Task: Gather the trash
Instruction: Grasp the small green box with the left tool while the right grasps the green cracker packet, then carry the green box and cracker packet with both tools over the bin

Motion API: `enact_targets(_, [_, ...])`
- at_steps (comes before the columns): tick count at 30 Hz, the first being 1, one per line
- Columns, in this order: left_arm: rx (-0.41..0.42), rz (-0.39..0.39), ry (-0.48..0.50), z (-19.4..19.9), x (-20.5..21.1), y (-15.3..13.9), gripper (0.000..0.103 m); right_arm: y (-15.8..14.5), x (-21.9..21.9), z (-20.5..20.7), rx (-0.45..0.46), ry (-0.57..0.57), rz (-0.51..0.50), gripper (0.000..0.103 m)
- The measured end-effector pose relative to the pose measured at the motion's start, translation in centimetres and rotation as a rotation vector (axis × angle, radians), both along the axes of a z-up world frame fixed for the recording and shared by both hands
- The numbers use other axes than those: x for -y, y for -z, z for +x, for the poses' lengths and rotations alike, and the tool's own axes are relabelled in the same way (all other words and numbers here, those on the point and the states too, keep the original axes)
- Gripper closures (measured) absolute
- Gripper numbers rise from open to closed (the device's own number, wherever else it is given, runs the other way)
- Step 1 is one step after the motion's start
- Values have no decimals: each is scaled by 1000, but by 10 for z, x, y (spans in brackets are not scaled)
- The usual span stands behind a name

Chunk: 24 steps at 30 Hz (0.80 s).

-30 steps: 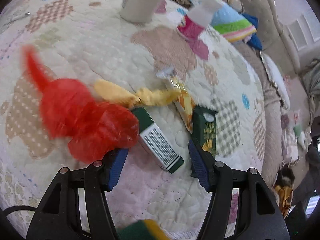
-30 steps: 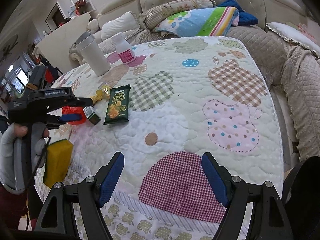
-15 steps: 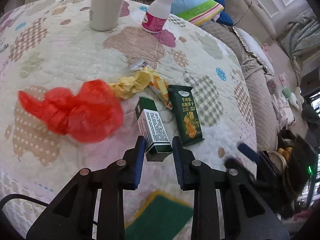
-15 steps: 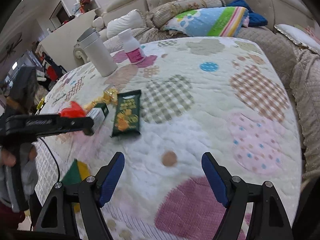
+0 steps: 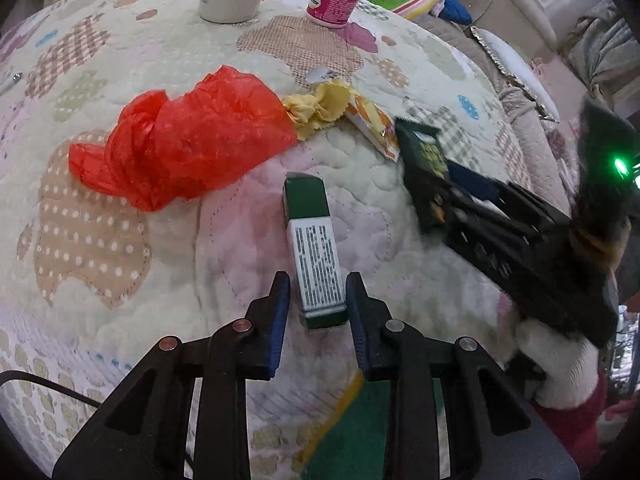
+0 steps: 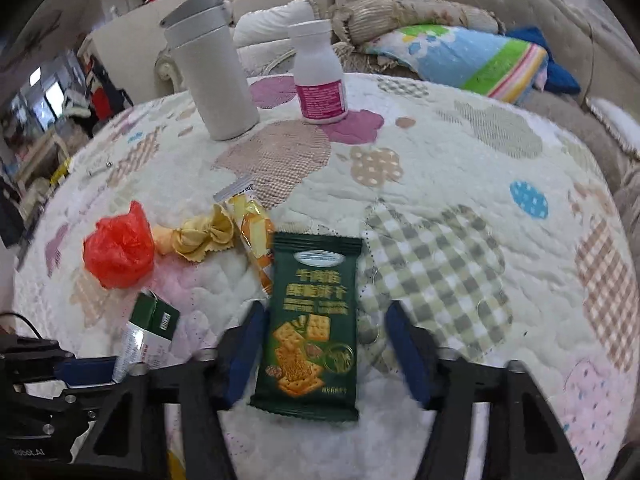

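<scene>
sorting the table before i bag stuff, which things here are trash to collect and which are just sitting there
Trash to collect:
green and white box, between the left gripper fingers
green cracker packet, between the right gripper fingers
red plastic bag
yellow wrapper
orange sachet

Probably just standing there:
white tumbler
pink-labelled bottle

1 red bag, 1 yellow wrapper, 1 orange sachet, 1 green box, 1 cracker pkt, 1 flask, 1 bottle.
</scene>
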<state>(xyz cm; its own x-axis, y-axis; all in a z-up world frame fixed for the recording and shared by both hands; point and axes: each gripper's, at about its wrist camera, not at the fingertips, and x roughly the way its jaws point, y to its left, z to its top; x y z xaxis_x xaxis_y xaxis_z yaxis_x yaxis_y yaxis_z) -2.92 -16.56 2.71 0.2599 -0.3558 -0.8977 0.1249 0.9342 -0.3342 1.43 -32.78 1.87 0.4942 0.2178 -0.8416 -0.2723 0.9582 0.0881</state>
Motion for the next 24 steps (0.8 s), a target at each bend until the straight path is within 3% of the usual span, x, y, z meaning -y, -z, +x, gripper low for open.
enact_targets(9, [30, 0, 4, 5, 9, -2, 82, -6, 38, -44, 1, 25, 78, 62])
enact_targets(17, [89, -32, 50, -13, 31, -35, 82, -23, 71, -80, 38, 75, 96, 62])
enact_targets(24, [126, -45, 115, -29, 75, -56, 82, -38, 99, -106, 76, 123, 103, 62])
